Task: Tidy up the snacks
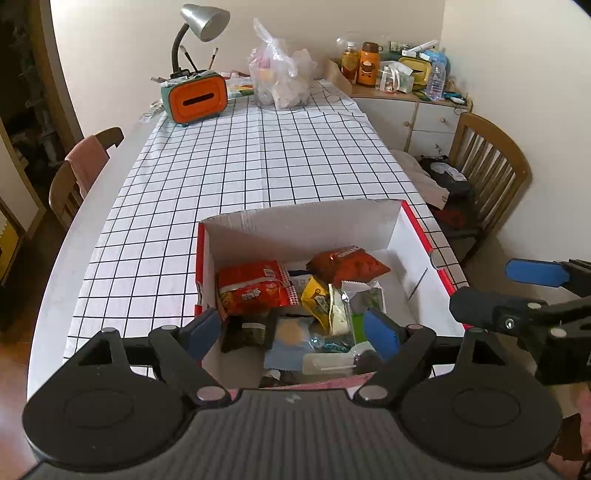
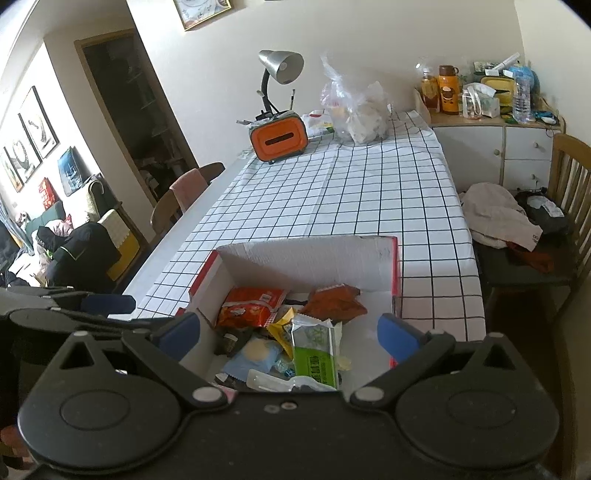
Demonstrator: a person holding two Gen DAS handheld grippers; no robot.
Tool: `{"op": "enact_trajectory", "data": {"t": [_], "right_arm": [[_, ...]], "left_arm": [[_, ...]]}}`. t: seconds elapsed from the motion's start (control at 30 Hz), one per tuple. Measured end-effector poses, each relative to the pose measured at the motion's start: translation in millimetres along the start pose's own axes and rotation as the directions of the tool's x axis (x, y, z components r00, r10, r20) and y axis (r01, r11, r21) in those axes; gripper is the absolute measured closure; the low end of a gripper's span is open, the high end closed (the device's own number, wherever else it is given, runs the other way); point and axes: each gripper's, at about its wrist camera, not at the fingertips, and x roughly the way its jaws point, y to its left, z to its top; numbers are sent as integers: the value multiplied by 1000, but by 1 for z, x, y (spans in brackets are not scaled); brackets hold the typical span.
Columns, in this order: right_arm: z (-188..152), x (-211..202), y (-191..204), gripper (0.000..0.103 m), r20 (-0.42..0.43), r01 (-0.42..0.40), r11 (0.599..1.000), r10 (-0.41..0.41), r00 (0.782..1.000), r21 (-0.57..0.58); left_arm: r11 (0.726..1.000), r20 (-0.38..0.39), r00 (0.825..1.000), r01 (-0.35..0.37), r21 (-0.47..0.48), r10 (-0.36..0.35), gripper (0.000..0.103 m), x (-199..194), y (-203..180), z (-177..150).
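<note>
Snack packets lie heaped in the open red-and-white cardboard box [image 1: 369, 221] at the checked table's six o'clock edge, so either wide, empty gripper, left gripper [image 1: 295, 328] or right gripper [image 2: 291, 332], should descend on one top packet, perhaps the green foil pouch [image 2: 314, 354] at its twelve o'clock

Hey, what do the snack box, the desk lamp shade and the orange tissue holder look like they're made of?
Snack box: likely corrugated cardboard, matte white inside, printed red outside; fluting shows along its cut top edge.
Lamp shade: probably metal, brushed silver with a soft sheen; painted plastic is possible.
Tissue holder: apparently moulded plastic, smooth orange face with rounded corners and a teal body.
</note>
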Motion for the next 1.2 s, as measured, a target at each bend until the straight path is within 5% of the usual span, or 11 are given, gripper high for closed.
{"op": "enact_trajectory", "data": {"t": [1.2], "right_arm": [[-8,-14,10,1,45,57,998,-57,997,-8]], "left_arm": [[999,10,999,32,-32,-31,18,-8,-2,-12]]}}
